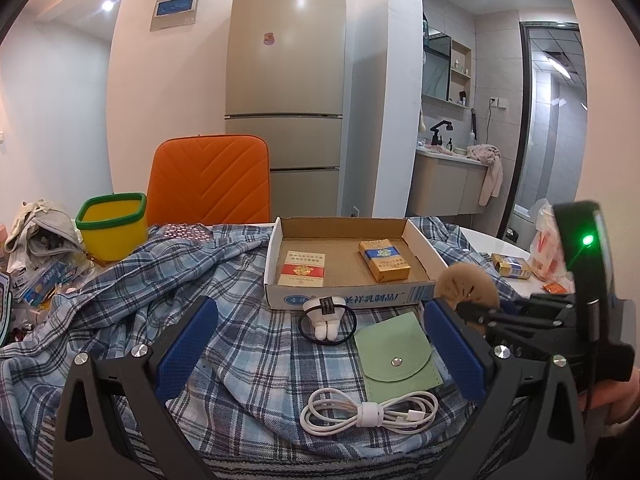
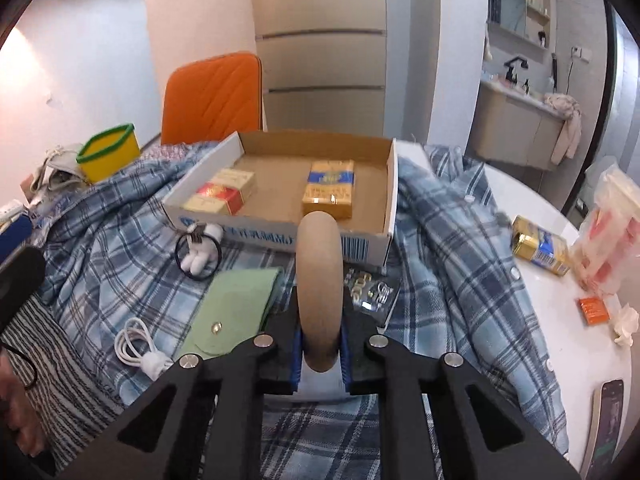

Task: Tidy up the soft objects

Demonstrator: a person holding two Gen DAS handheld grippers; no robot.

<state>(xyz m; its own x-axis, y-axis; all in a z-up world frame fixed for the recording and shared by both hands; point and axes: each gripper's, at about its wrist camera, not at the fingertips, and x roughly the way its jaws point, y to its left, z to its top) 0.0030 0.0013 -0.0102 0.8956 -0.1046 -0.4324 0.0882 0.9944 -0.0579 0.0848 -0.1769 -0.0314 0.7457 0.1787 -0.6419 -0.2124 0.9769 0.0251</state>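
My right gripper [image 2: 320, 340] is shut on a tan round puff [image 2: 320, 264], held edge-on above the plaid cloth [image 2: 460, 240], just short of the cardboard box [image 2: 390, 188]. In the left wrist view the same puff [image 1: 466, 280] shows fluffy at the right, in the right gripper [image 1: 472, 308]. My left gripper [image 1: 320, 312] stands open and empty over the cloth. Between its blue pads lie a black hair tie with a white plush [image 1: 326, 316], a green snap pouch [image 1: 394, 356] and a coiled white cable [image 1: 372, 414].
The box [image 1: 420, 240] holds two cigarette packs. A yellow bin with a green rim [image 1: 112, 228] and an orange chair [image 1: 208, 180] stand behind. On the white table at the right lie a gold pack [image 2: 540, 246], a plastic bag [image 2: 616, 232] and a phone [image 2: 608, 420].
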